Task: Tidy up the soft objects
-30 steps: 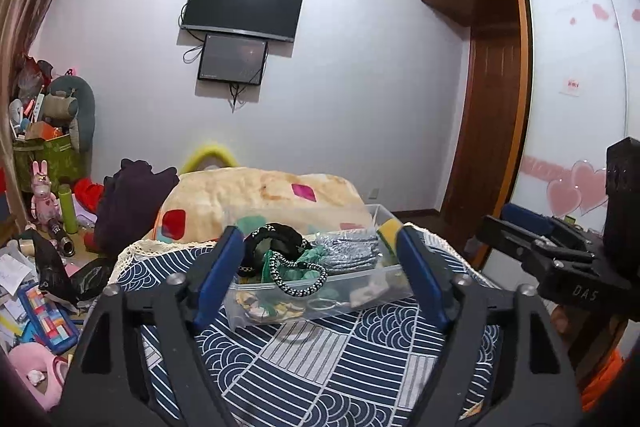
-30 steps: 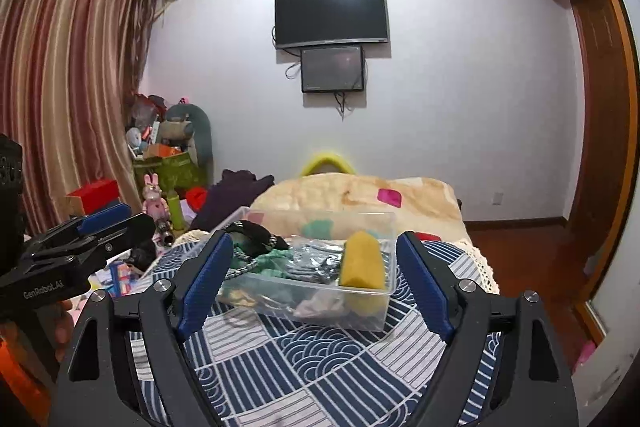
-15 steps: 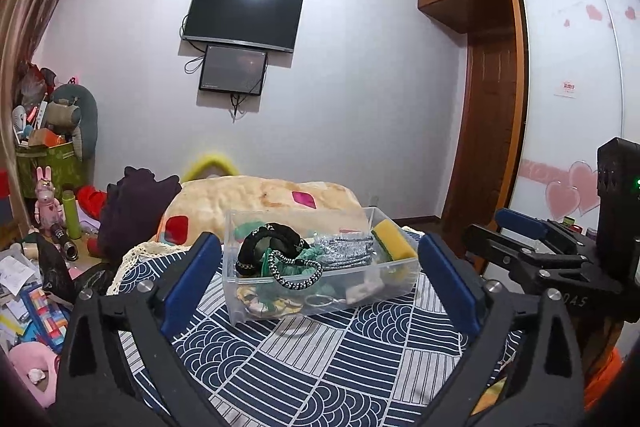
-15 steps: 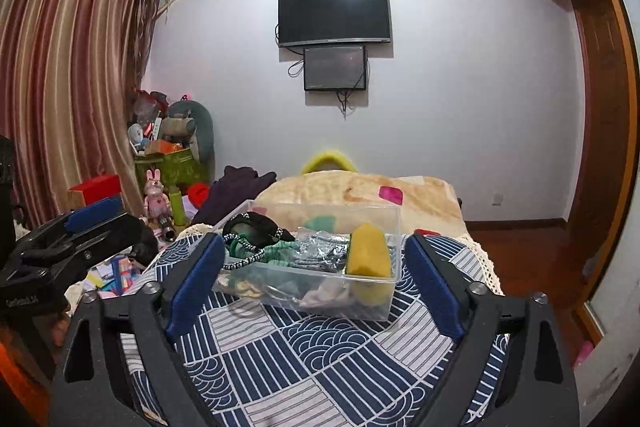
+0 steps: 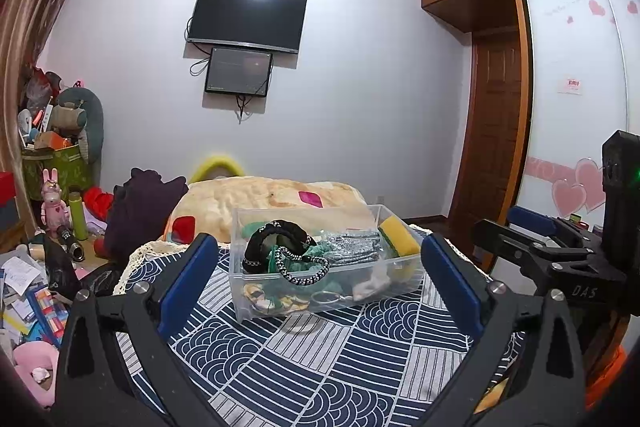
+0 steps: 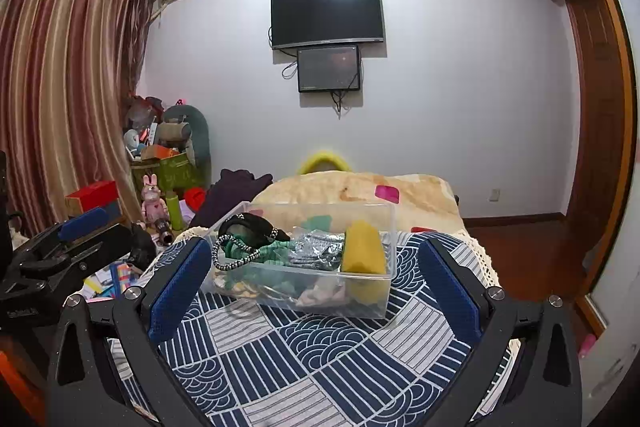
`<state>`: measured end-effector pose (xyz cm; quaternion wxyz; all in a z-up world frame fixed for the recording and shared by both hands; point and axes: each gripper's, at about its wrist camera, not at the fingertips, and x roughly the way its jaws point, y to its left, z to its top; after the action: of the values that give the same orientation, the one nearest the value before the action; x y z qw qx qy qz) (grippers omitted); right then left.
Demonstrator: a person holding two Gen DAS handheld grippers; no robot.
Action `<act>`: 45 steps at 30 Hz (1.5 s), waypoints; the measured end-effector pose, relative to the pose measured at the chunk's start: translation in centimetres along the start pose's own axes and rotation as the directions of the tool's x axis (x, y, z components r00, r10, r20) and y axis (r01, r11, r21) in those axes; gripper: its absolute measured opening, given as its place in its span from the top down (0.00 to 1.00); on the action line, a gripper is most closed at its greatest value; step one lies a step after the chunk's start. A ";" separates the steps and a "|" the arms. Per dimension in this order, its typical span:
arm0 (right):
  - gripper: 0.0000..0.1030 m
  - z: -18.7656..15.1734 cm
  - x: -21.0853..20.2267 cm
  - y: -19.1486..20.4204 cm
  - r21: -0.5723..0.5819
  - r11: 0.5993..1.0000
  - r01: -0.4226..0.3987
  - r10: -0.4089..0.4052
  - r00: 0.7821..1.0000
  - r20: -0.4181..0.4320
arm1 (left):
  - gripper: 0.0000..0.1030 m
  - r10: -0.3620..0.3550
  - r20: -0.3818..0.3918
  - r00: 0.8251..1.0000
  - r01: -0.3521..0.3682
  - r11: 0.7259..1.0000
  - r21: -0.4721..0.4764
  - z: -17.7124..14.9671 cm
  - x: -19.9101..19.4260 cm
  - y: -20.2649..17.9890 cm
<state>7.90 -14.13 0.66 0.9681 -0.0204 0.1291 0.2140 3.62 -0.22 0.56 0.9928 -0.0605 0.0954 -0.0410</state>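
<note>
Left gripper [image 5: 318, 281]: I'm seeing black frame, blue ribbed pads, silver screws.
Right gripper [image 6: 316, 285]: I'm seeing the same; white "DAS" lettering showing on its side.

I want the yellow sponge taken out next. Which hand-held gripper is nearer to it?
Right, by a small margin. The yellow sponge stands at the clear bin's right end, ahead of the right hand-held gripper. The left hand-held gripper faces the bin's left end, diagonally across from it.

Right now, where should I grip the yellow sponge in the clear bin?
Probably pinch the yellow sponge by its raised top end, coming from above: it stands on edge against the clear bin wall, so only the top pokes free.
</note>
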 end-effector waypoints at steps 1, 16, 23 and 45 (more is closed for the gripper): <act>0.00 0.0 0.0 0.0 0.000 1.000 0.000 0.000 1.000 0.001 | 0.00 -0.001 0.001 1.000 0.001 1.000 0.001 0.0 -0.1 0.0; 0.00 0.1 -0.3 0.1 -0.001 1.000 -0.004 0.004 1.000 0.002 | 0.00 -0.001 0.003 1.000 0.001 1.000 0.004 -0.1 -0.3 -0.2; 0.00 0.2 -0.6 0.2 0.004 1.000 -0.004 0.004 1.000 0.005 | 0.00 0.005 0.011 1.000 -0.005 1.000 0.003 0.0 -0.3 -0.3; 0.00 0.2 -0.9 0.2 0.002 1.000 -0.001 0.001 1.000 0.003 | 0.00 -0.003 0.024 1.000 0.003 1.000 0.016 -0.2 -0.2 -0.7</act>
<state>7.09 -14.24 1.09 0.9682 -0.0190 0.1277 0.2143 3.39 -0.90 0.50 0.9942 -0.0534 0.0833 -0.0425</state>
